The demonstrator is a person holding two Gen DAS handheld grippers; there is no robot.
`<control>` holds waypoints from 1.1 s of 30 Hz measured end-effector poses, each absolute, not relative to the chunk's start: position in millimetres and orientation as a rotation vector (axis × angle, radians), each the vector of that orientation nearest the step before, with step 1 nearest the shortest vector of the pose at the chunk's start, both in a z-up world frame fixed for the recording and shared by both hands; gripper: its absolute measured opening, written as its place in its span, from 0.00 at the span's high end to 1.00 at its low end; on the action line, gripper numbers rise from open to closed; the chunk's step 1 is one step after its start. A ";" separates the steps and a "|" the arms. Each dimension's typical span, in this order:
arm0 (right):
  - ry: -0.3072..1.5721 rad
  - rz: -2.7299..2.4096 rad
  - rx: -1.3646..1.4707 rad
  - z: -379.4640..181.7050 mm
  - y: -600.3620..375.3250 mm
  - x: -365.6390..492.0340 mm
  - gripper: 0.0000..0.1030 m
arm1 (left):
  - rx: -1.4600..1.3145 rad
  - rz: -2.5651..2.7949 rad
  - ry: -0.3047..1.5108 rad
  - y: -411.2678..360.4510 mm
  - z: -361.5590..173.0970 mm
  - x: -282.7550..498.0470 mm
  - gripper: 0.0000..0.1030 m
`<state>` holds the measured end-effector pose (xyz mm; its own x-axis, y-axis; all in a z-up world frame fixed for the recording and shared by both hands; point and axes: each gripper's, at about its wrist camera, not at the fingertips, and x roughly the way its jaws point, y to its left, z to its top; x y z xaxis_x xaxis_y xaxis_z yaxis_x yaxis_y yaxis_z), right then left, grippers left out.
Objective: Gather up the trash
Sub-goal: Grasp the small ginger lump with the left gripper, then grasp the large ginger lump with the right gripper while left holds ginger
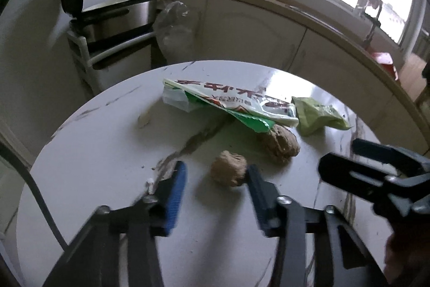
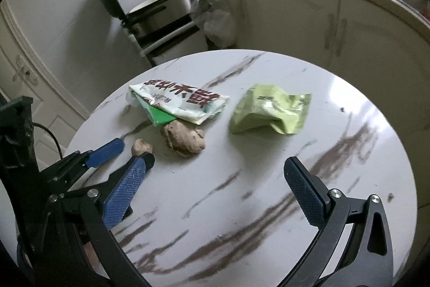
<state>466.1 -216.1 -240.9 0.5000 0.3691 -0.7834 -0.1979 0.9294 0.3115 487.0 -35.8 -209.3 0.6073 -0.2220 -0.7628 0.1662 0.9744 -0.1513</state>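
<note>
My left gripper [image 1: 215, 174] sits low over the round table [image 1: 94, 152]. Its fingers are apart, with the small brown lump [image 1: 228, 172] between them, touching only the right finger. A bigger brown lump [image 1: 279, 143] lies just behind, half under the white packet [image 1: 231, 101] with red writing I cannot read. The green packet [image 2: 268, 109] lies beside it. My right gripper [image 2: 215, 184] is wide apart, holding nothing.

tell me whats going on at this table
A person with a gripper in each hand is clearing trash off a round marble table. The left gripper is down at a small brown wad, its jaws either side of it but not gripping. The right gripper hangs open over bare tabletop. A bigger wad, a white wrapper and a green pouch still lie there.
</note>
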 end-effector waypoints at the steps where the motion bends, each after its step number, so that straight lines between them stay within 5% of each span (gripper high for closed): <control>1: 0.992 0.347 0.186 -241.2 -213.5 467.7 0.01 | -0.078 -0.233 0.894 -30.0 -209.7 491.6 0.70; 9: 1.017 0.341 0.170 -251.6 -190.8 484.3 0.09 | -0.112 -0.234 0.879 7.1 -208.8 482.7 0.80; 15: 1.007 0.297 0.102 -259.2 -170.6 488.6 0.31 | -0.133 -0.212 0.870 29.8 -208.4 473.6 0.81; 17: 0.993 0.289 0.077 -258.6 -164.8 487.9 0.47 | -0.131 -0.205 0.870 29.4 -206.9 469.5 0.80; 19: 0.980 0.294 0.052 -257.0 -159.8 485.8 0.58 | -0.113 -0.192 0.867 28.5 -205.1 467.3 0.73; 22: 0.976 0.306 0.034 -255.5 -157.4 481.0 0.60 | -0.112 -0.185 0.858 27.4 -202.4 466.8 0.44; 28: 0.984 0.328 0.063 -253.6 -164.6 476.2 0.60 | -0.086 -0.192 0.868 12.0 -203.3 473.0 0.41; 31: 0.986 0.333 0.077 -253.1 -166.6 476.6 0.60 | -0.092 -0.196 0.885 8.2 -206.8 484.4 0.57; 33: 0.988 0.340 0.089 -253.4 -169.6 473.6 0.61 | -0.102 -0.206 0.889 7.6 -206.6 488.8 0.81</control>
